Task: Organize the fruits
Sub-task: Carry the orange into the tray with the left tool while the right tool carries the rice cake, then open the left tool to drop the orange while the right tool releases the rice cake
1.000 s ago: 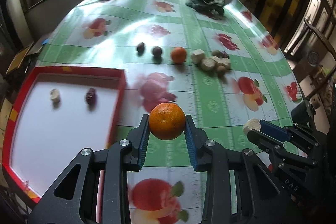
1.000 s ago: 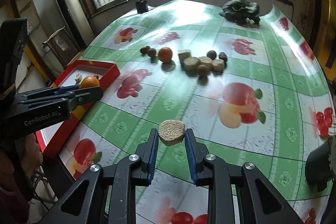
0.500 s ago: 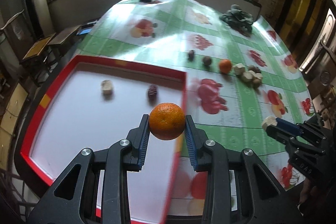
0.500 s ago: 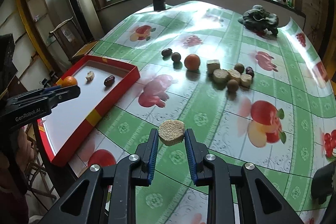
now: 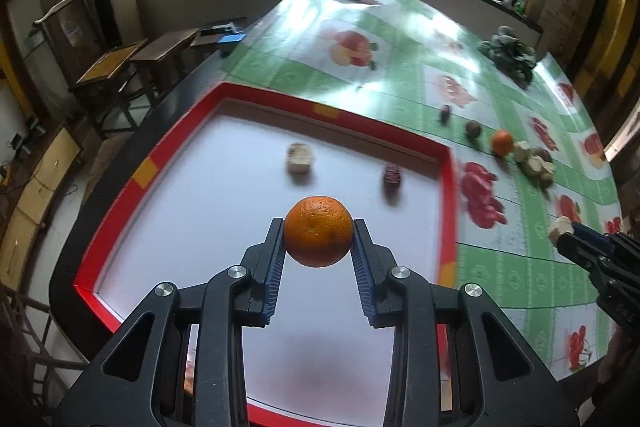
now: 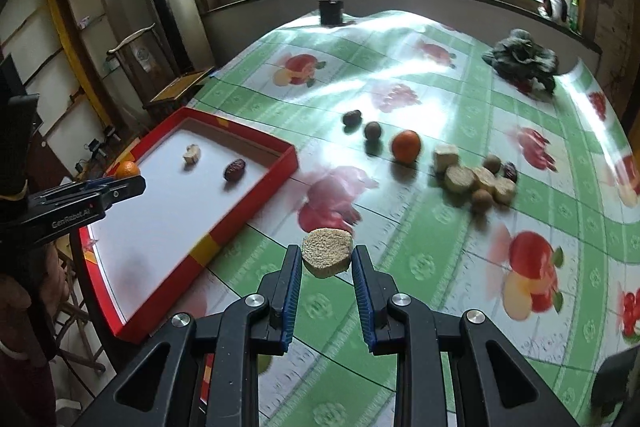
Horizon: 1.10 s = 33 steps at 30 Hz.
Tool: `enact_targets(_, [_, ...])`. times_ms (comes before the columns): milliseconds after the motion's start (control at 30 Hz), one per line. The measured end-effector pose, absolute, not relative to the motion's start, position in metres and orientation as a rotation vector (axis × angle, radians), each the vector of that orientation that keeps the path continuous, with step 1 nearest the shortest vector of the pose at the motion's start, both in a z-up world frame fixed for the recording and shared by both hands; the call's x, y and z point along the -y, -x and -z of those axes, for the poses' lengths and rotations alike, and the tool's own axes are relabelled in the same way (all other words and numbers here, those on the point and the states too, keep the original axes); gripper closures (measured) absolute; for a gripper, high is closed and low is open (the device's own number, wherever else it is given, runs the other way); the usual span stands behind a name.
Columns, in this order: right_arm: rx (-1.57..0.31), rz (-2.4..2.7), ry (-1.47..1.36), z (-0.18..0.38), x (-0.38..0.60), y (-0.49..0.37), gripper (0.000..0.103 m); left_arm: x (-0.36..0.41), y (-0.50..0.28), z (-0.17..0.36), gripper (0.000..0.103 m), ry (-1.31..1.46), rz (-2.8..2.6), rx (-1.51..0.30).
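The left black two-finger gripper with blue ribbed pads (image 5: 319, 243) points steeply downward, its jaws clamped on a round orange fruit (image 5: 318, 231) held at the fingertips. The right black gripper with blue ribbed pads (image 6: 327, 261) tilts down likewise, its jaws closed on a tan, rough-textured chunk (image 6: 327, 257).

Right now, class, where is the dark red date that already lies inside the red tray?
In the left wrist view the date lies on the tray's white floor near its far right corner, right of the pale chunk and beyond the held orange.
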State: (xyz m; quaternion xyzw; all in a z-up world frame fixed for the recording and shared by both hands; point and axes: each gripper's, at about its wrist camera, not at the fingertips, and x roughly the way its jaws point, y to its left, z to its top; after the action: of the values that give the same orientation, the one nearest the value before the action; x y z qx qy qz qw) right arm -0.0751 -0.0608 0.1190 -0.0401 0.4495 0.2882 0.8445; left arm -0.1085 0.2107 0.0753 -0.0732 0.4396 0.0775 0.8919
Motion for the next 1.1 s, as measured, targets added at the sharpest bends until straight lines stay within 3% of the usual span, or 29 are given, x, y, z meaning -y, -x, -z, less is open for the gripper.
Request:
enact_targets(933, [-1.05, -0.853, 0.211, -0.07, -0.098, 0.042, 0.078, -0.253, 0.064, -0.039, 0.07, 0.201, -0.178, -1.058])
enact_targets(1100, [-1.039, -0.859, 0.23, -0.065, -0.101, 0.044, 0.077, -0.25, 0.064, -0.039, 0.048, 0.173, -0.195, -1.043])
